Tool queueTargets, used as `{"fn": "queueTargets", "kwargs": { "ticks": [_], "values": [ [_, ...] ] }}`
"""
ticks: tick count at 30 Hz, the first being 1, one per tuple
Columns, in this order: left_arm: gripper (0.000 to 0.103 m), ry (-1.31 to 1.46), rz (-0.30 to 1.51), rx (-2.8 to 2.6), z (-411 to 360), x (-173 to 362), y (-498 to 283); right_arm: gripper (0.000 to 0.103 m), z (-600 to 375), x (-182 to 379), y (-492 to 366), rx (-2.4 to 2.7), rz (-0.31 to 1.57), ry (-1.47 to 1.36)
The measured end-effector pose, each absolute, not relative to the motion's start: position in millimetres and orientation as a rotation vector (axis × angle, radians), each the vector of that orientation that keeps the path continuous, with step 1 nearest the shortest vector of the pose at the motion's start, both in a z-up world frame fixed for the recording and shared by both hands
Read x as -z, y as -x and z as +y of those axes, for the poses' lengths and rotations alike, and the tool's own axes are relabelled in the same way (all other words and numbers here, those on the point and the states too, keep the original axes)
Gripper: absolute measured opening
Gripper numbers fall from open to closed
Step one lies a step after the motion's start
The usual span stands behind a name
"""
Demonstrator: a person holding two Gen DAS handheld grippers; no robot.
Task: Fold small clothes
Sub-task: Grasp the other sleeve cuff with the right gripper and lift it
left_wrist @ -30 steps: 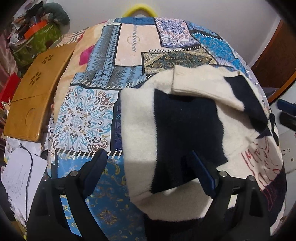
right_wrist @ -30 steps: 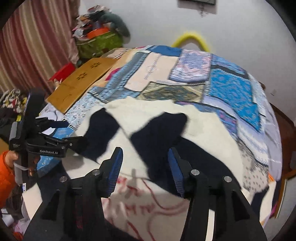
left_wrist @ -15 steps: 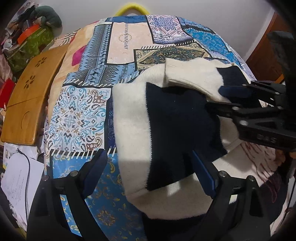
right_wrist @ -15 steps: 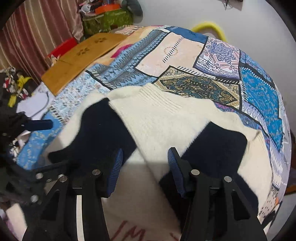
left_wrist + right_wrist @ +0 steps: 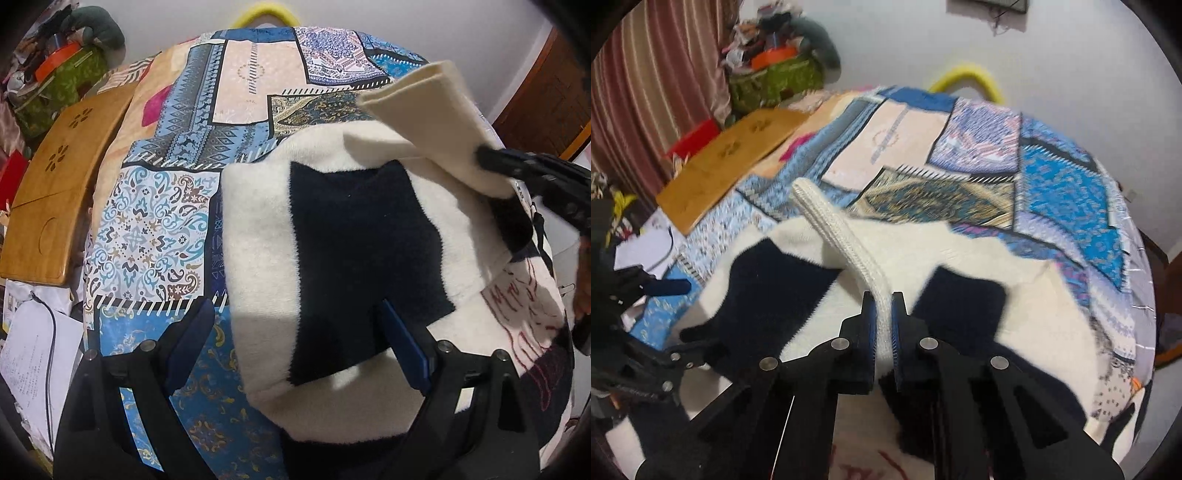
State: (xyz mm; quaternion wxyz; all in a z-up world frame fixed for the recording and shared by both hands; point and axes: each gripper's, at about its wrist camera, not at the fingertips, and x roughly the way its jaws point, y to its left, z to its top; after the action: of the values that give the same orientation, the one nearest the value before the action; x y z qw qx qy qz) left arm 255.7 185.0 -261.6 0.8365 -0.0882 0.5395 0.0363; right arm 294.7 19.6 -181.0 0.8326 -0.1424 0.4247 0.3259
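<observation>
1. Left wrist view: my left gripper stands wide open and holds nothing, low over the cream and navy sweater on the patterned bedspread. The lifted sleeve points up and to the left. The red writing I cannot read.
2. Right wrist view: my right gripper is clamped on the ribbed cuff, which runs away from me toward the upper left.
</observation>
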Motion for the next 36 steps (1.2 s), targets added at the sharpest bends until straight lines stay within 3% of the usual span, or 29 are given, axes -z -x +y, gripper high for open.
{"fn": "queueTargets", "kwargs": {
  "ticks": [11,36],
  "values": [
    [0.091,0.171,1.125,-0.073,174,248,-252,0.006,-78,140,-288,-0.586,0.851,0.086],
    [0.091,0.15,1.143,-0.088,164,244,-250,0.01,-176,205,-275,-0.459,1.125,-0.14]
  ]
}}
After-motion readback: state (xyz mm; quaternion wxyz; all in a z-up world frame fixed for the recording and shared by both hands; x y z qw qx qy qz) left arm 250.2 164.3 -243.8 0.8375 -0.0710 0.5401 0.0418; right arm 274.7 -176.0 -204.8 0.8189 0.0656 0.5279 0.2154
